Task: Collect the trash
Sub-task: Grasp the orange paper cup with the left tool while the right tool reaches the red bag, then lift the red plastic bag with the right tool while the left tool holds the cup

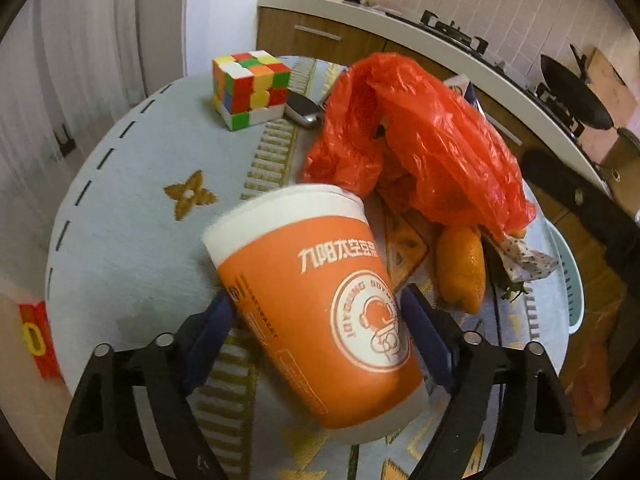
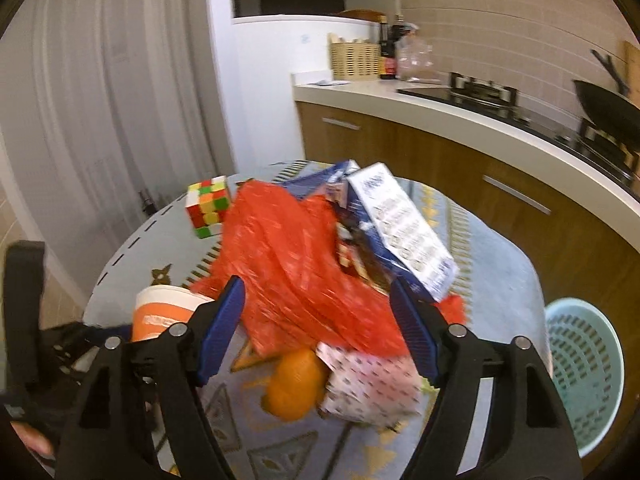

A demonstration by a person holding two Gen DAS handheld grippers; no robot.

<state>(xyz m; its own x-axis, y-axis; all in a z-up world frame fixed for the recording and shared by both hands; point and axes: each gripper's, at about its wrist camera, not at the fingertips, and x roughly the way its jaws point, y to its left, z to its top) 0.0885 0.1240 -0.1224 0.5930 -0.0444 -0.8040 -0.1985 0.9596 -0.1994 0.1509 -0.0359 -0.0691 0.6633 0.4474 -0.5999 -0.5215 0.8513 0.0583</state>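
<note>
My left gripper (image 1: 316, 316) is shut on an orange and white paper cup (image 1: 316, 300), held tilted above the round table (image 1: 132, 240). The cup also shows in the right wrist view (image 2: 160, 312). A crumpled red plastic bag (image 1: 416, 140) lies just beyond it; it shows in the right wrist view too (image 2: 288, 248). An orange peel (image 1: 460, 268) and a crumpled patterned paper (image 2: 368, 388) lie beside the bag. A blue and white carton (image 2: 400, 224) rests on the bag. My right gripper (image 2: 320, 312) is open above the bag and empty.
A Rubik's cube (image 1: 250, 88) and a grey computer mouse (image 1: 302, 108) sit at the table's far side. A light green plastic basket (image 2: 584, 368) stands on the floor right of the table. A kitchen counter (image 2: 460, 112) with a stove runs behind.
</note>
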